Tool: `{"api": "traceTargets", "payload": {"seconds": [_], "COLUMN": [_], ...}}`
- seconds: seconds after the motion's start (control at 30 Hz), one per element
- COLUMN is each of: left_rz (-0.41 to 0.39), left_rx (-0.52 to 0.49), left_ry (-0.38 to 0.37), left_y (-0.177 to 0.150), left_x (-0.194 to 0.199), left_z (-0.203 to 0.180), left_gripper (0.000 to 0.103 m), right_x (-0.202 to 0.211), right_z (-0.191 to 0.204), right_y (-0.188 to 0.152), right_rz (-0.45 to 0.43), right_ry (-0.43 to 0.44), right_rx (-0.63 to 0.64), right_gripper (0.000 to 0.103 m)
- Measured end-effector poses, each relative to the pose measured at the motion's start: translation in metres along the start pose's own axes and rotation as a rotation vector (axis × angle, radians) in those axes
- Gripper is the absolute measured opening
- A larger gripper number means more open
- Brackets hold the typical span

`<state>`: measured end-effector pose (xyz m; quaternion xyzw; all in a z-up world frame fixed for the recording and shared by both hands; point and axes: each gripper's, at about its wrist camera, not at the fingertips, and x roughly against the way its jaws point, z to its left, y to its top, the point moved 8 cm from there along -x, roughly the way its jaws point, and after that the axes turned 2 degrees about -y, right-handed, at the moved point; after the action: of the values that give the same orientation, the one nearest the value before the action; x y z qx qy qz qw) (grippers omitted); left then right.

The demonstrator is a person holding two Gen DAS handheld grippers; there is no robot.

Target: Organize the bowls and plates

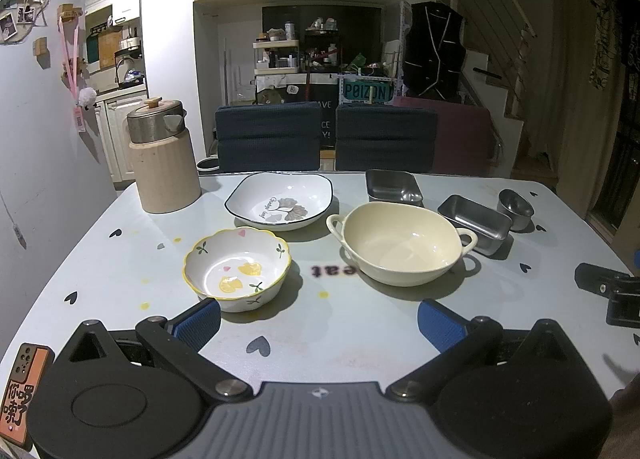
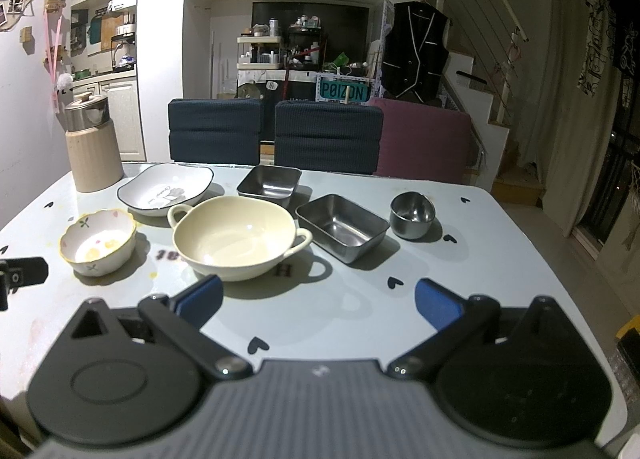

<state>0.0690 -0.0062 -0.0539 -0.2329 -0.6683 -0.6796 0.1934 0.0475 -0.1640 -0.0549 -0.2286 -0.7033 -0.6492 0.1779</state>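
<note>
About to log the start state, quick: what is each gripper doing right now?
Left gripper: open, holding nothing, above the table in front of the lemon bowl.
Right gripper: open, holding nothing, in front of the cream bowl.

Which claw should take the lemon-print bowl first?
Left, I'd say. The lemon-print bowl sits just past the open left claw, by its left fingertip. From the open right claw it's far left, beyond the cream bowl.
</note>
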Motion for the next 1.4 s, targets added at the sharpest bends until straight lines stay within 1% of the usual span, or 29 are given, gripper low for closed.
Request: {"api": "traceTargets", "payload": {"seconds": [0.57, 0.63, 0.73, 0.77, 0.83, 0.87, 1.0, 1.1, 1.17, 1.23, 1.4], "left_rz": [-0.007, -0.015, -0.02, -0.02, -0.029, -0.052, -0.078, -0.09, -0.103, -0.121, -0.114], "left_rx": [0.007, 0.004, 0.002, 0.003, -0.008, -0.033, -0.055, -0.072, -0.079, -0.07, -0.056], "left_ry": [0.004, 0.011, 0.016, 0.015, 0.019, 0.017, 0.009, 0.017, 0.018, 0.008, 0.014], "left_y": [0.002, 0.014, 0.023, 0.021, 0.03, 0.04, 0.059, 0.073, 0.08, 0.091, 0.111], "left_x": [-0.002, 0.003, 0.004, 0.007, 0.008, 0.007, 0.0, -0.013, -0.022, -0.033, -0.068], "left_z": [-0.004, -0.011, -0.009, -0.008, -0.003, -0.002, 0.011, 0.028, 0.038, 0.051, 0.08], "left_gripper": [0.103, 0.103, 0.103, 0.103, 0.103, 0.103, 0.103, 0.103, 0.103, 0.103, 0.103], "right_x": [-0.002, -0.003, -0.003, -0.004, -0.006, -0.007, -0.013, -0.021, -0.032, -0.041, -0.075], "right_z": [0.001, 0.002, 0.003, 0.005, 0.008, 0.011, 0.021, 0.029, 0.038, 0.043, 0.053], "right_y": [-0.001, -0.002, -0.004, -0.003, 0.001, 0.005, 0.02, 0.032, 0.046, 0.057, 0.085], "right_rz": [0.003, 0.003, 0.005, 0.005, 0.003, -0.001, -0.025, -0.036, -0.046, -0.054, -0.044], "right_ry": [0.002, 0.005, 0.01, 0.013, 0.02, 0.026, 0.054, 0.07, 0.077, 0.086, 0.136], "right_rx": [-0.001, 0.001, 0.006, 0.007, 0.014, 0.018, 0.041, 0.056, 0.058, 0.048, -0.003], "right_gripper": [0.103, 0.103, 0.103, 0.103, 0.103, 0.103, 0.103, 0.103, 0.103, 0.103, 0.103]}}
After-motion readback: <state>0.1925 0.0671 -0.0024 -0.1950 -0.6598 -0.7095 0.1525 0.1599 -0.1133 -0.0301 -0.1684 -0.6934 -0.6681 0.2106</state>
